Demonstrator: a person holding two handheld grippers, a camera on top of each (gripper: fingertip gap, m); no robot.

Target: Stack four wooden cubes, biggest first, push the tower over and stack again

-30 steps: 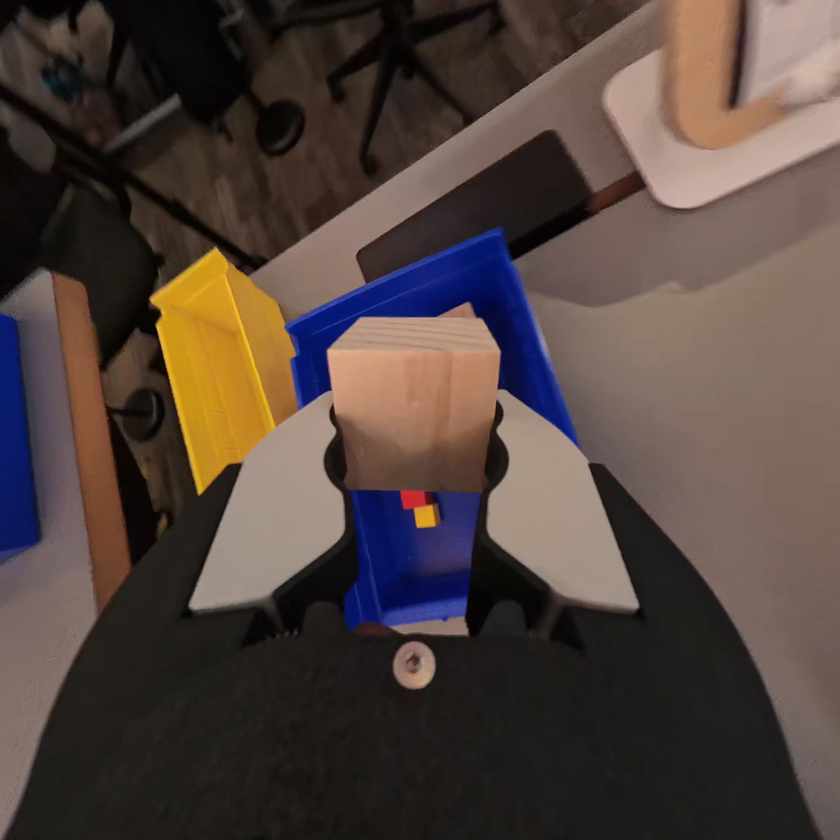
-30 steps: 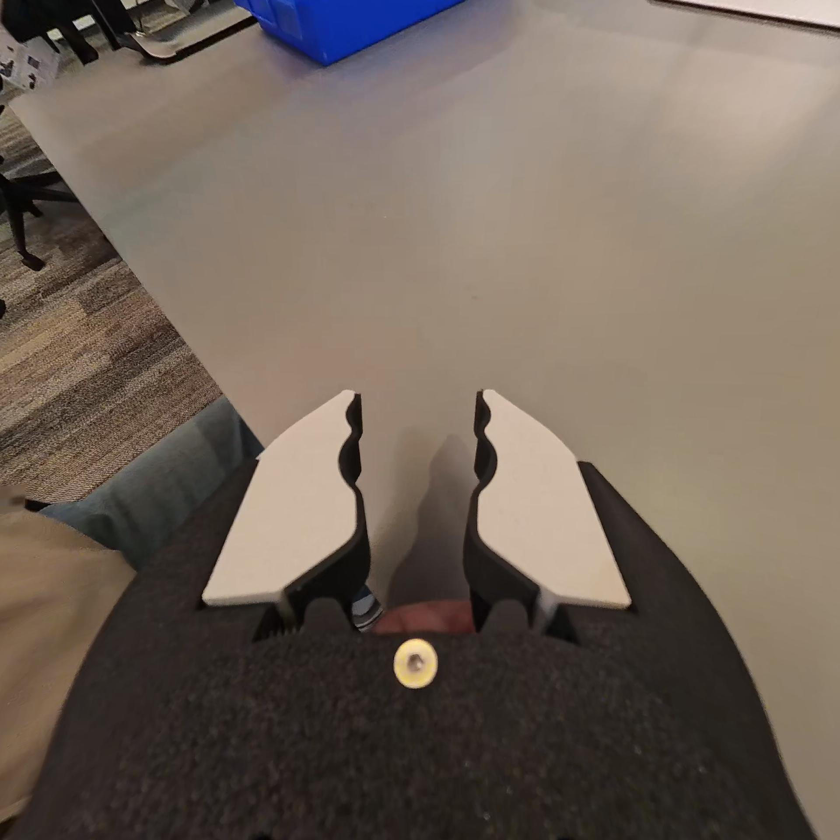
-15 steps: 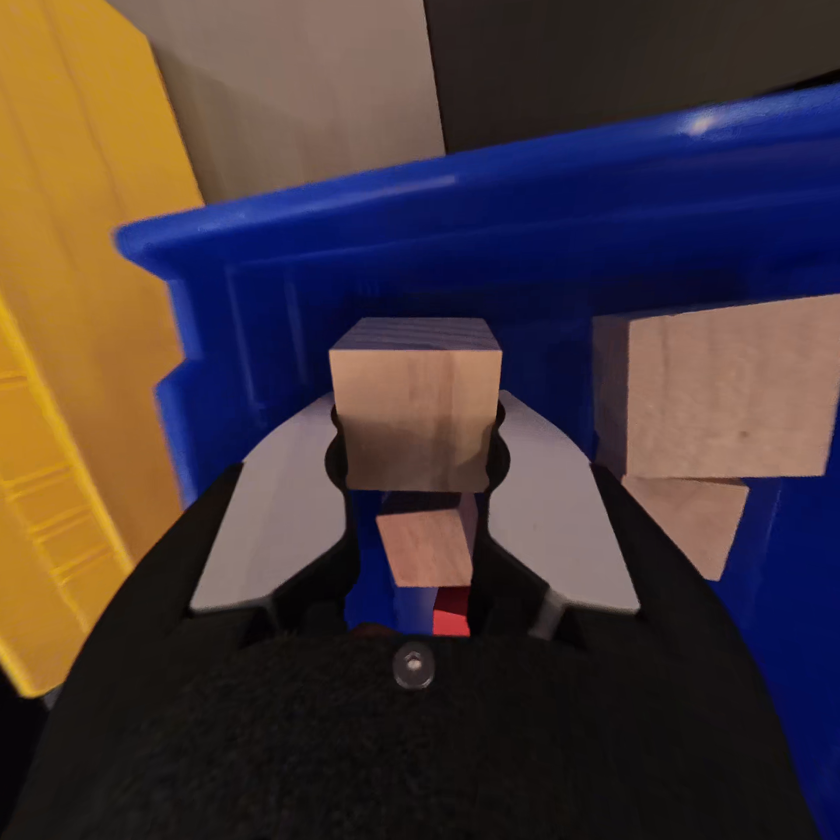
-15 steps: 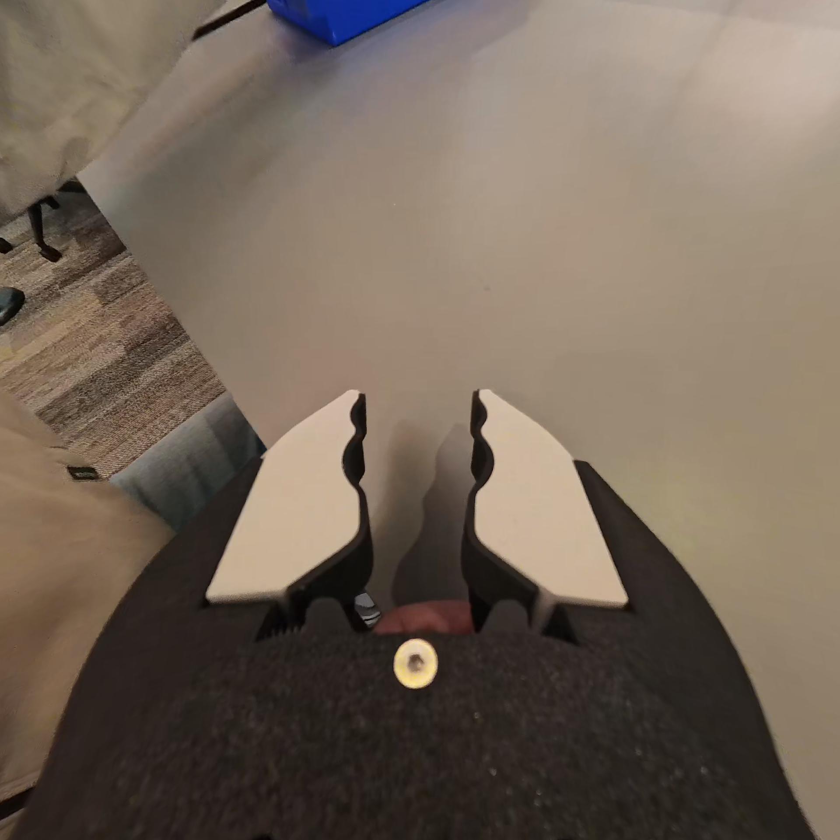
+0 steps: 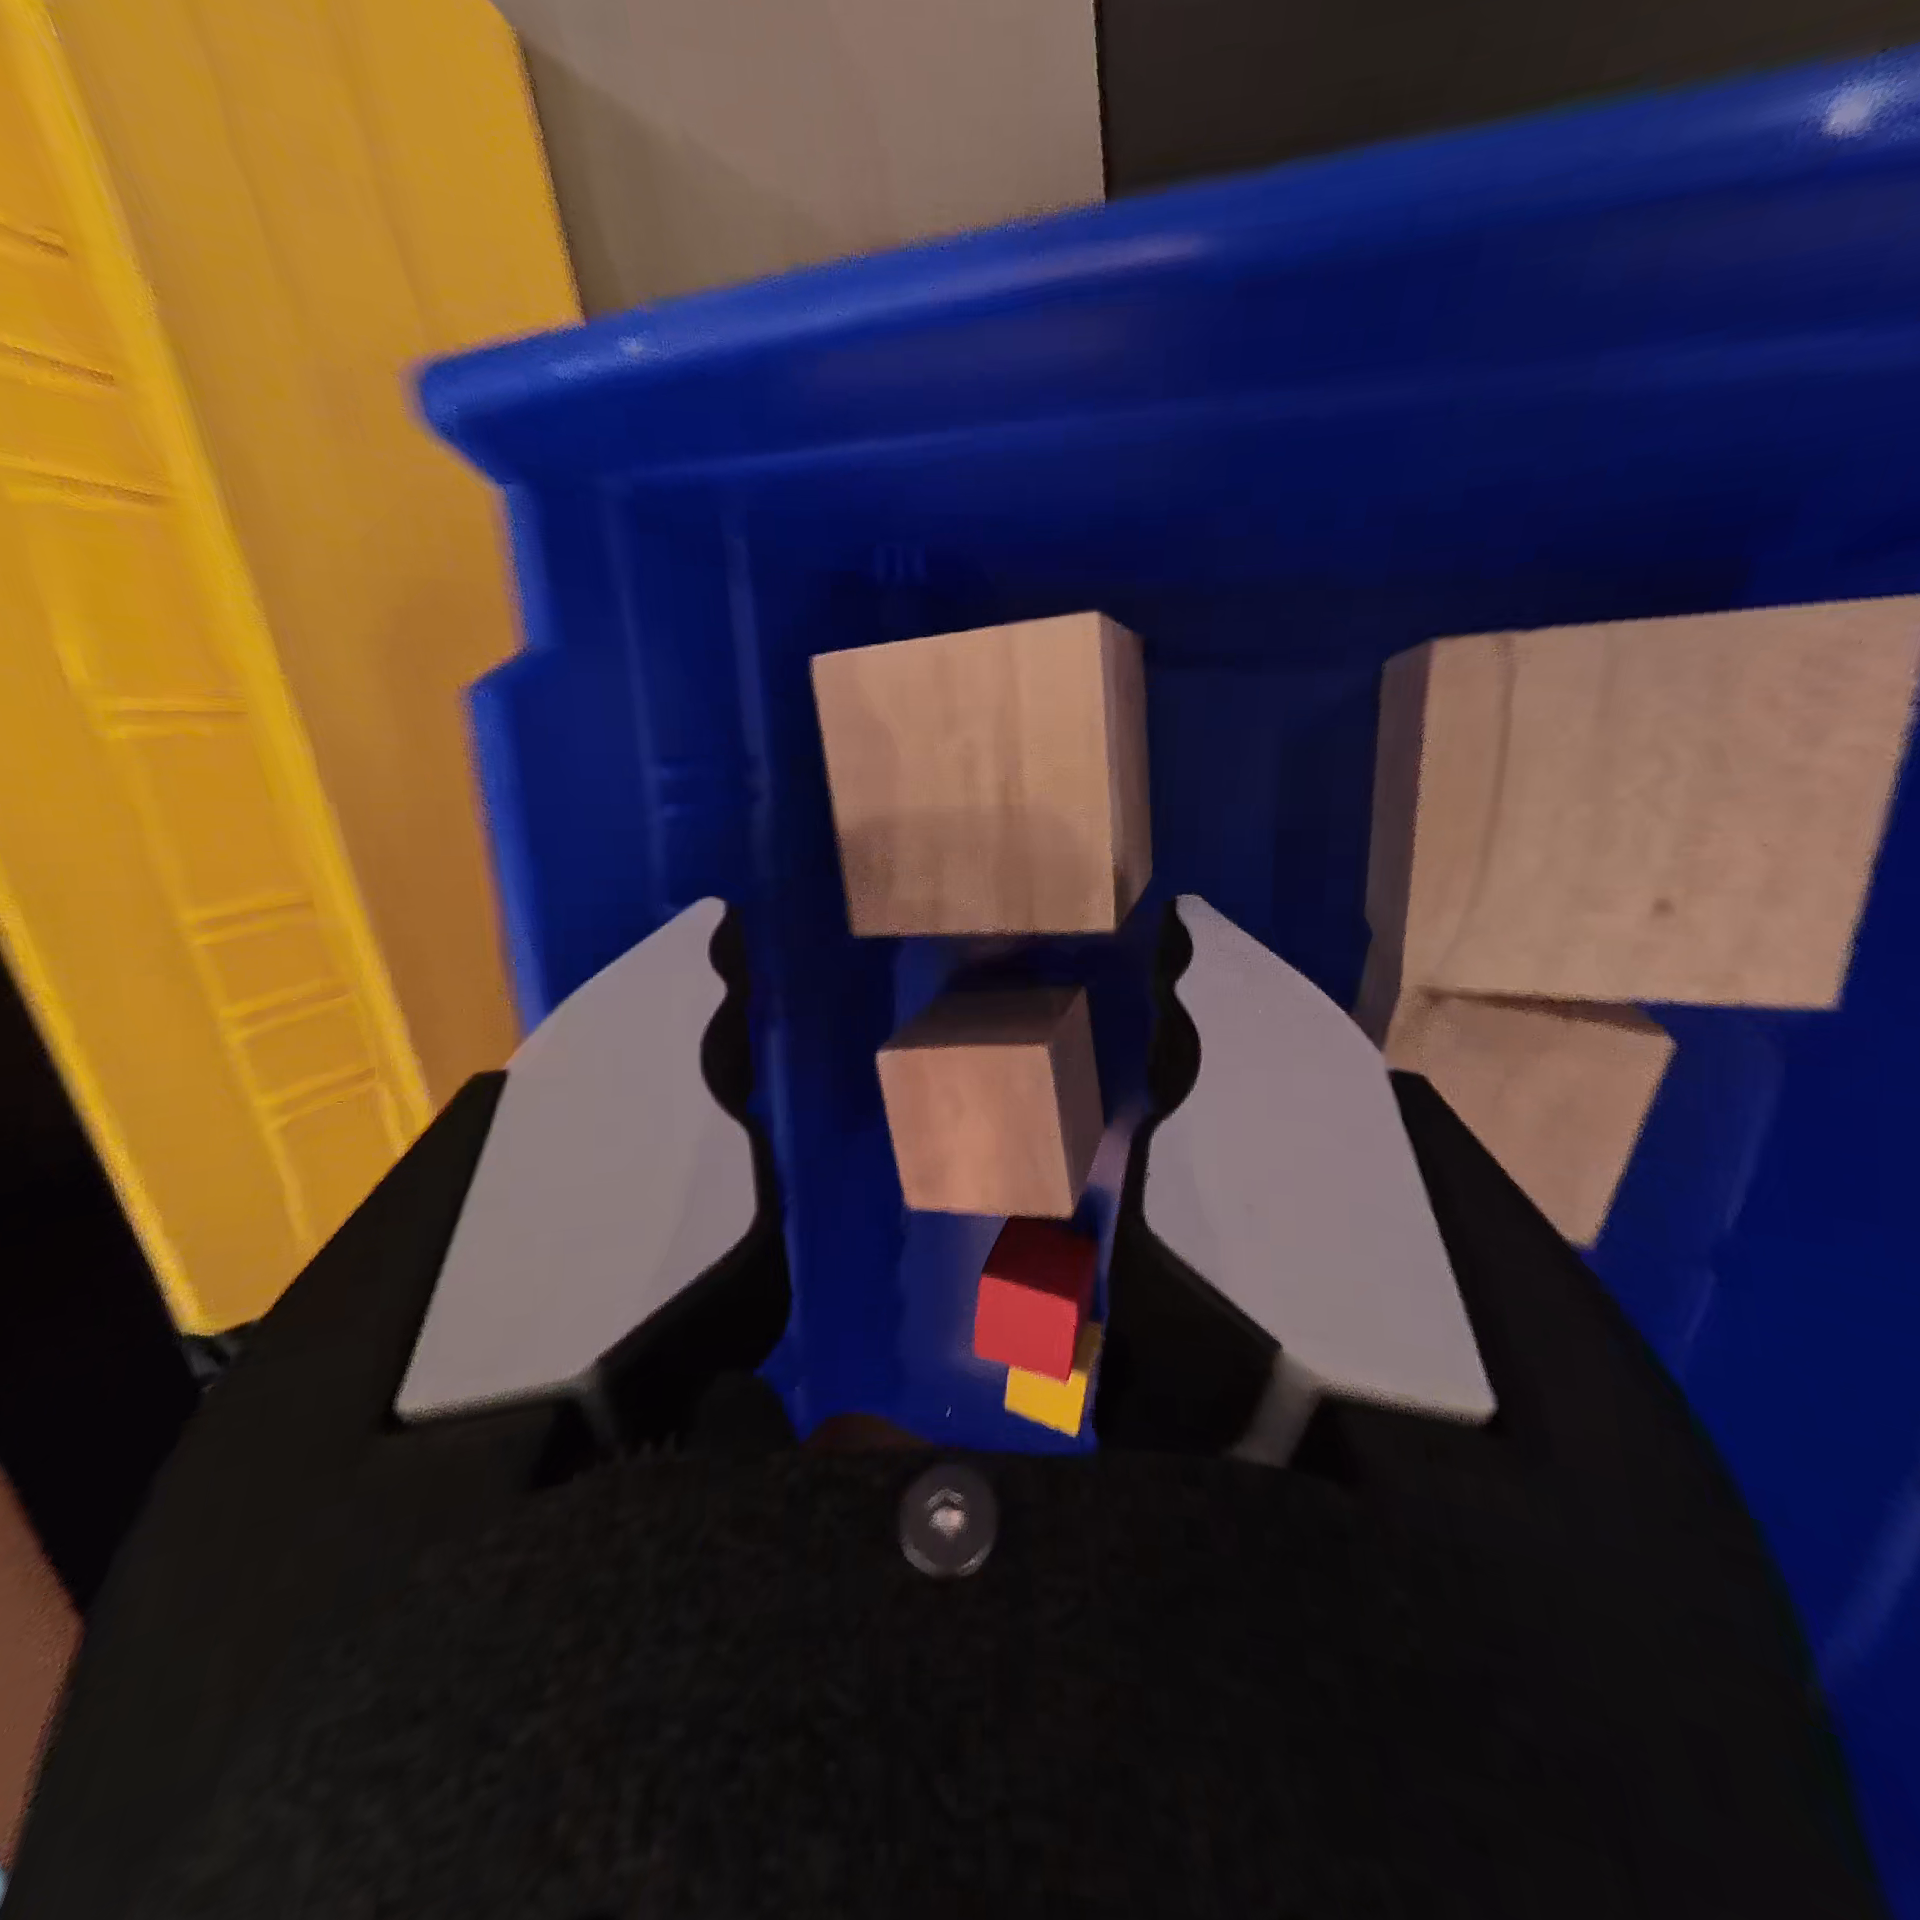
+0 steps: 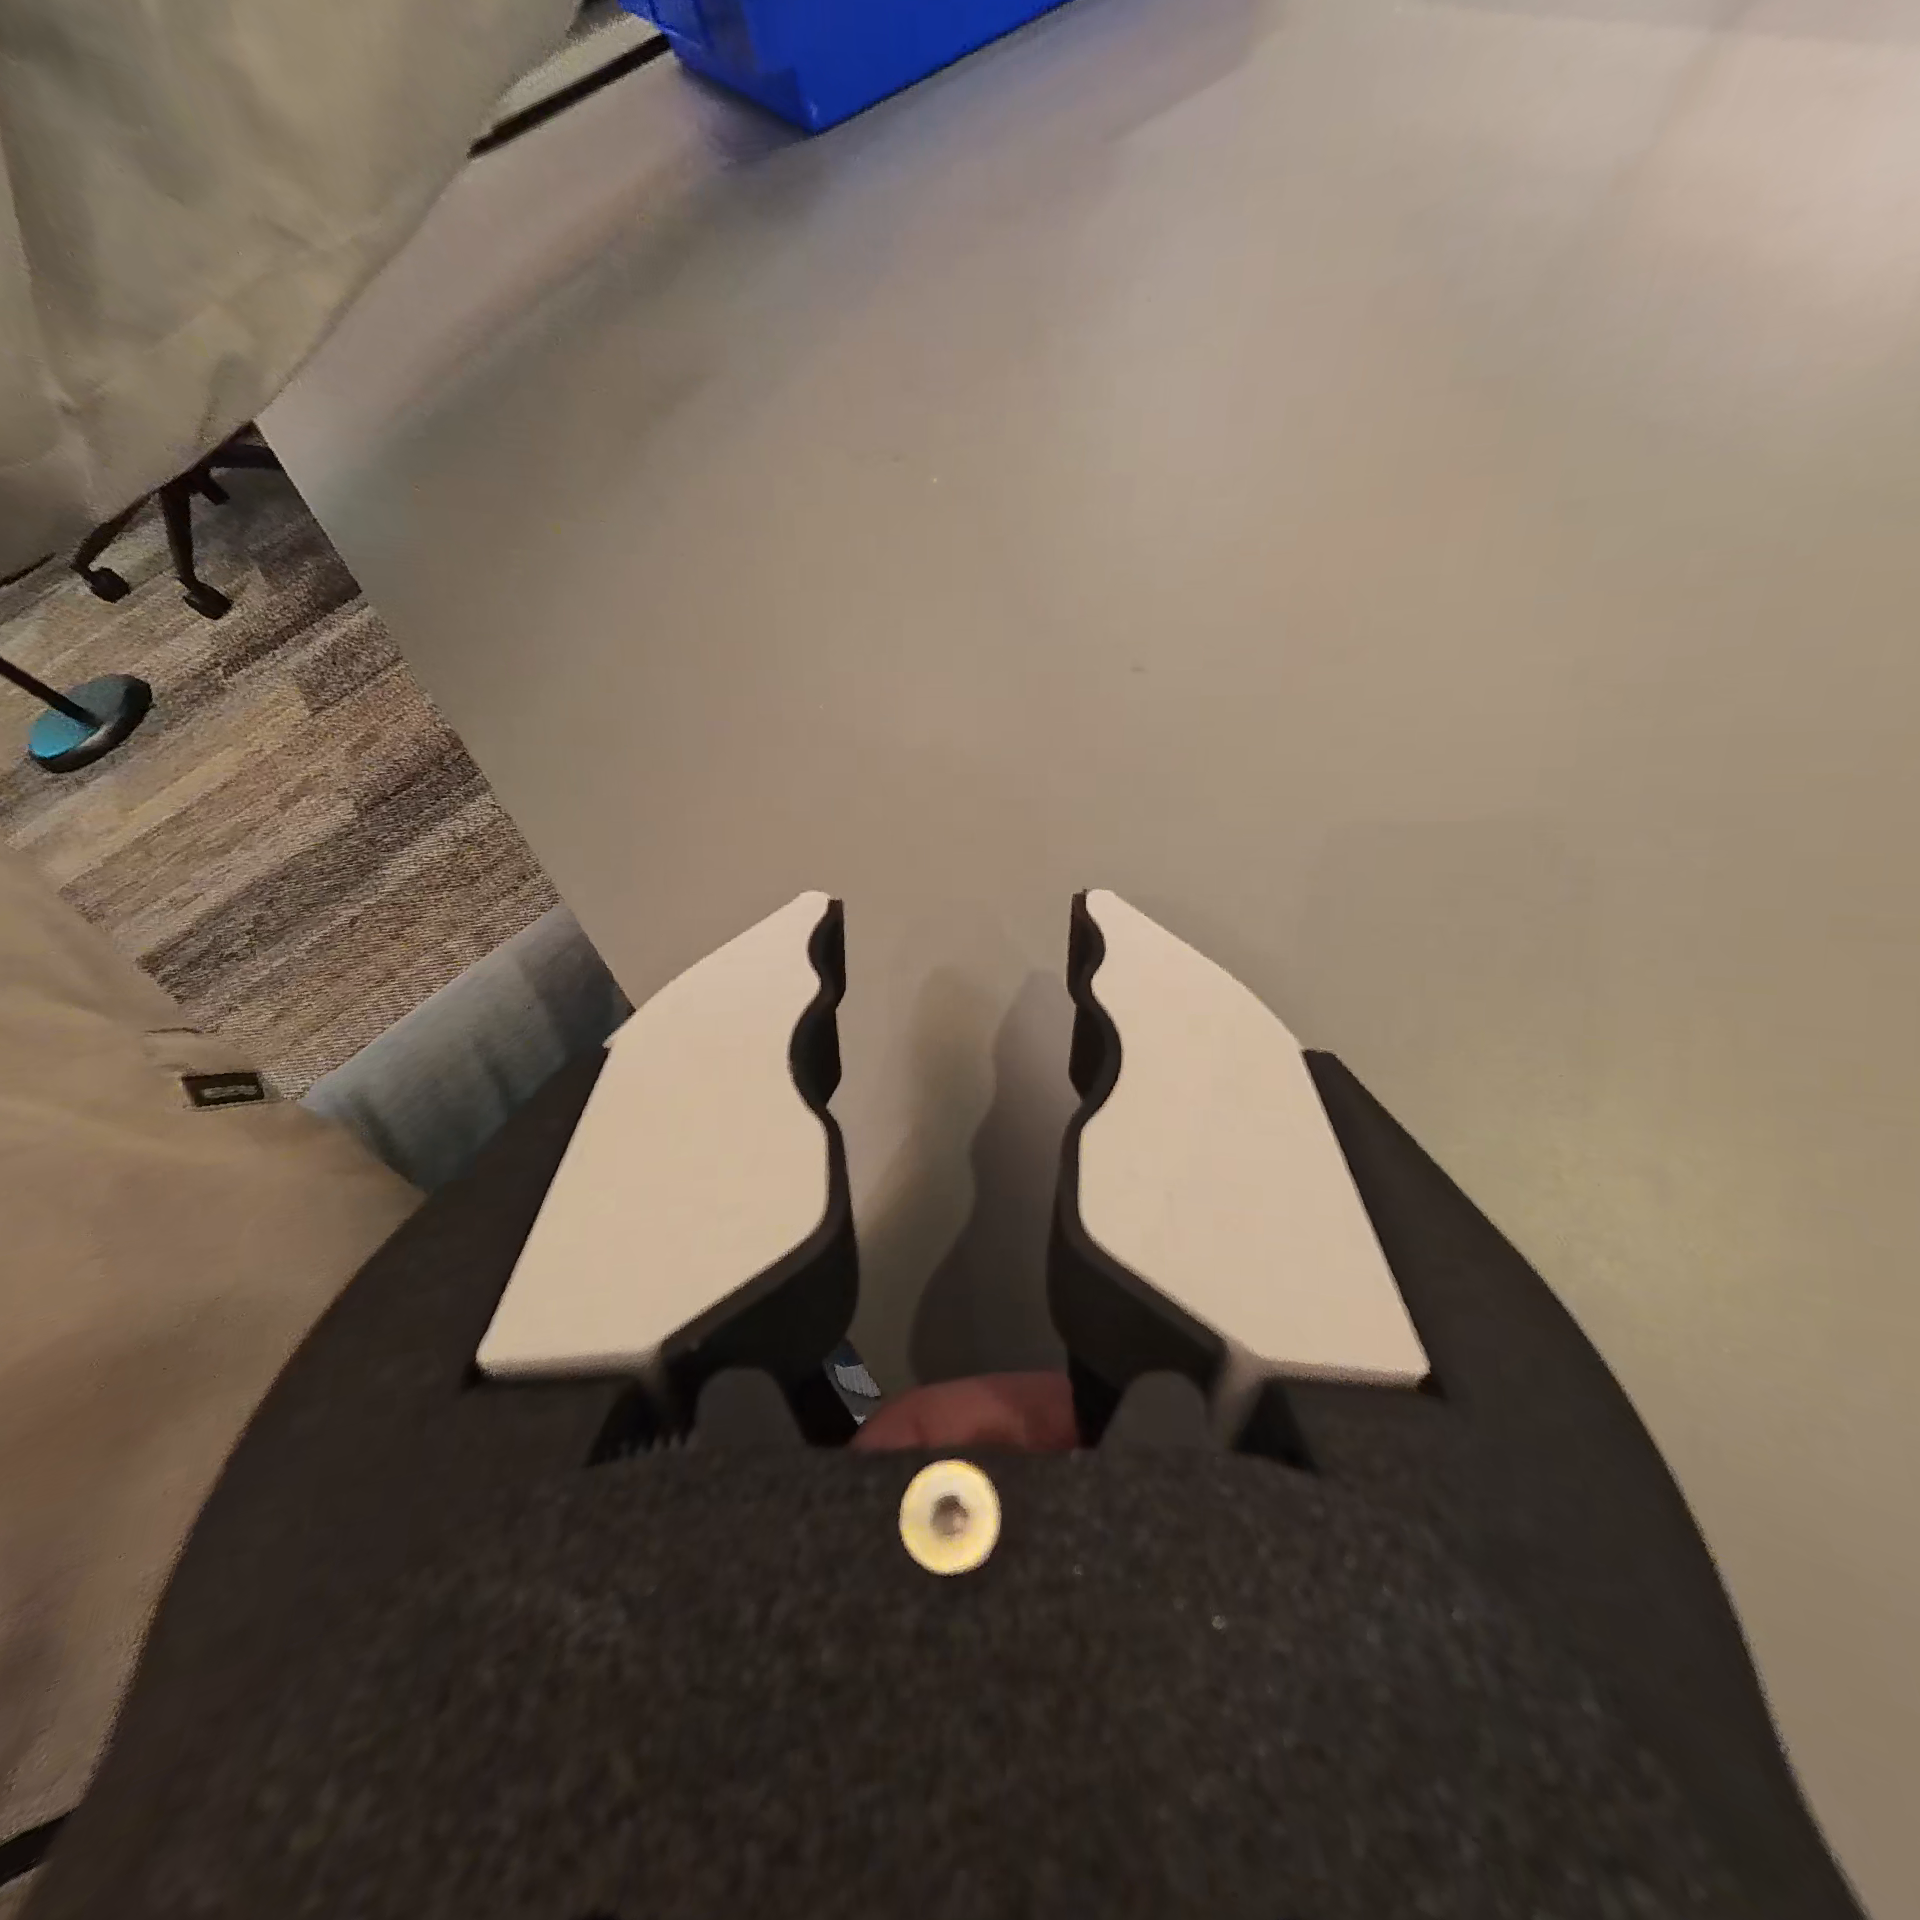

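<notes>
Left gripper point(image 5: 951, 925) spread wide and empty over the blue bin point(image 5: 1195, 343), cube point(image 5: 982, 774) dead ahead just past the jaws, smaller cube point(image 5: 982, 1101) between them; right gripper point(image 6: 956, 914) also spread, over bare desk point(image 6: 1247, 520).

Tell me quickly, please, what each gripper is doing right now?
Left gripper: open, holding nothing, above the wooden cubes in the blue bin.
Right gripper: open, holding nothing, over the table.
</notes>
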